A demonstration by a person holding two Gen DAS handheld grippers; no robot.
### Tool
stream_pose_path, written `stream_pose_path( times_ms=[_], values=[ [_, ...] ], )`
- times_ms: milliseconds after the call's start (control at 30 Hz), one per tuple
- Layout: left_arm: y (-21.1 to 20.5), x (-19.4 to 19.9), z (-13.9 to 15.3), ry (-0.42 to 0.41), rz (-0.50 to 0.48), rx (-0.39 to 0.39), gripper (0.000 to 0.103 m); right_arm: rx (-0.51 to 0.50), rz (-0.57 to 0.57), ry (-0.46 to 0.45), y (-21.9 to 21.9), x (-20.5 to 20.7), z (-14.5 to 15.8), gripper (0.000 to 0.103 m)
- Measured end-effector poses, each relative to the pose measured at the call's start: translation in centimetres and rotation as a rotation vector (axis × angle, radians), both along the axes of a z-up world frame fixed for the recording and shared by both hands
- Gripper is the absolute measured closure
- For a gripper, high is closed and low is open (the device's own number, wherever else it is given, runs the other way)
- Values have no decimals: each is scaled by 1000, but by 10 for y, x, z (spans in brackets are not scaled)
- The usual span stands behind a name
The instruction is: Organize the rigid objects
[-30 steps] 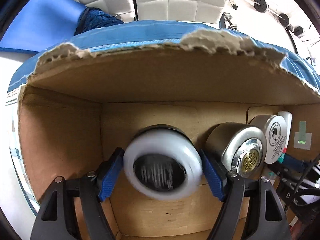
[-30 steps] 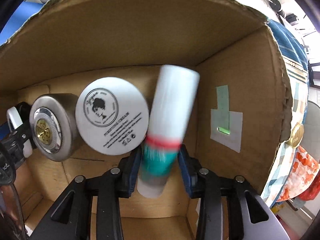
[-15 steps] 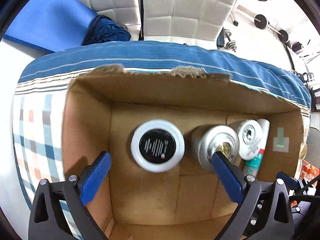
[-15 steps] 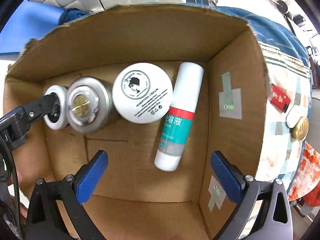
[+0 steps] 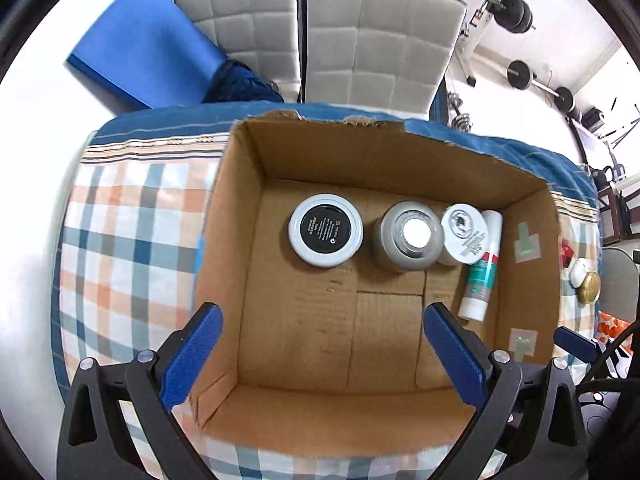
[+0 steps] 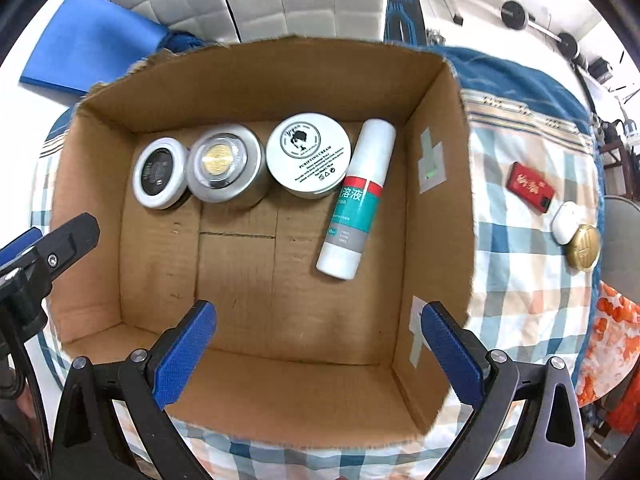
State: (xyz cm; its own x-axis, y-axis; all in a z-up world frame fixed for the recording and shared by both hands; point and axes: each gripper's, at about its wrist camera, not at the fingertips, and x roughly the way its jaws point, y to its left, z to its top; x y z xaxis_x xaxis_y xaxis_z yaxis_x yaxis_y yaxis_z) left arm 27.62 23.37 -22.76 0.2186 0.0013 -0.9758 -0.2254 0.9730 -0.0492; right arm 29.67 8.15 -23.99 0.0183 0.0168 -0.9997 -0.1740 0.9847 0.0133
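Observation:
An open cardboard box rests on a plaid cloth. Along its far wall lie a white jar with a black lid, a silver tin, a white cream jar and a white and teal bottle lying flat. My left gripper hangs open above the box floor, holding nothing. My right gripper is also open and empty over the near part of the box. The left gripper's black frame shows at the left edge of the right wrist view.
On the plaid cloth right of the box lie a red packet, a white case and a gold round compact. Behind the table stand grey padded chairs, a blue mat and barbell weights.
Both grippers let go: the left released the black-lidded jar, the right the bottle. Both have risen out of the box, so the whole box and the cloth around it now show.

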Motion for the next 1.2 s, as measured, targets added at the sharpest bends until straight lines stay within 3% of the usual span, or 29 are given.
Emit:
stream_pose_path(
  times_ms=[400, 767, 1033, 1200],
  values=[
    [-14, -60, 63, -93, 10, 30, 0, 67, 53, -94, -11, -38, 61, 0],
    [-38, -84, 98, -135, -8, 53, 0, 124, 66, -151, -32, -73, 104, 0],
    [-91, -56, 125, -198, -77, 6, 0, 201, 1, -151, -80, -67, 127, 0],
    [-168, -7, 121, -189, -201, -48, 0, 186, -121, -164, -152, -42, 134, 0]
  ],
)
